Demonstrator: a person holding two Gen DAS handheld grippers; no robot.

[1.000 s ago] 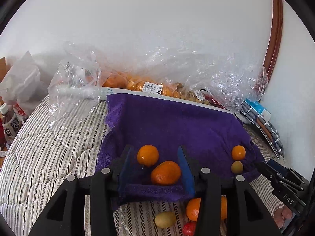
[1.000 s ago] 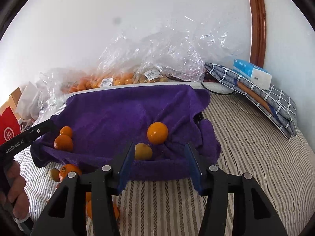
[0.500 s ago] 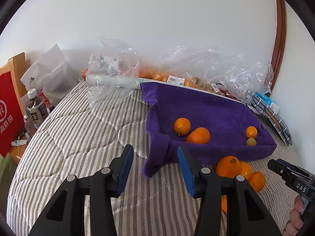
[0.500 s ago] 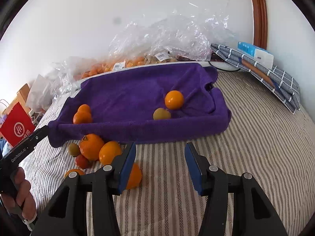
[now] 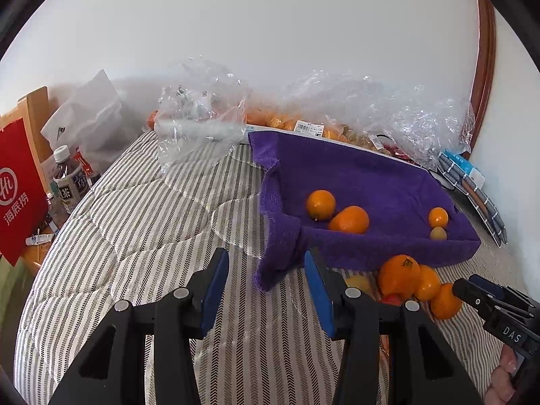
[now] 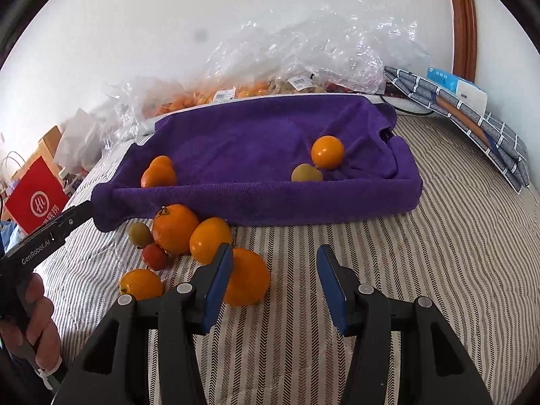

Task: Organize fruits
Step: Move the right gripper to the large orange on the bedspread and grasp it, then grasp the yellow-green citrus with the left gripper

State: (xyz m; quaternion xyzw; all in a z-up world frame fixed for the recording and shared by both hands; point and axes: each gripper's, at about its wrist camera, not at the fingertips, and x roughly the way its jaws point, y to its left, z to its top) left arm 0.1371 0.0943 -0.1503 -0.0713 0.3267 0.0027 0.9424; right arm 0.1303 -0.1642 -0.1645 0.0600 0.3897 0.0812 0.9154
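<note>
Inside purple towel tray (image 6: 303, 207): four fruits placed. Bed, at tray's front edge: six loose fruits (image 6: 209, 239) remain. Both fingers released, empty.

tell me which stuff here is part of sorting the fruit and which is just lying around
Job:
- purple towel-lined tray
- loose oranges on the bed
- small red fruit
- greenish fruit
- oranges in the tray

Lying about:
- water bottle
- red bag
- folded checked cloth
- empty plastic bag

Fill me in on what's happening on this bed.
A person is sorting fruit with a hand-held tool in each hand. Both the left tool and right tool are open and empty. Four fruits sit in the purple towel tray; a loose pile waits in front on the striped bedspread.
</note>
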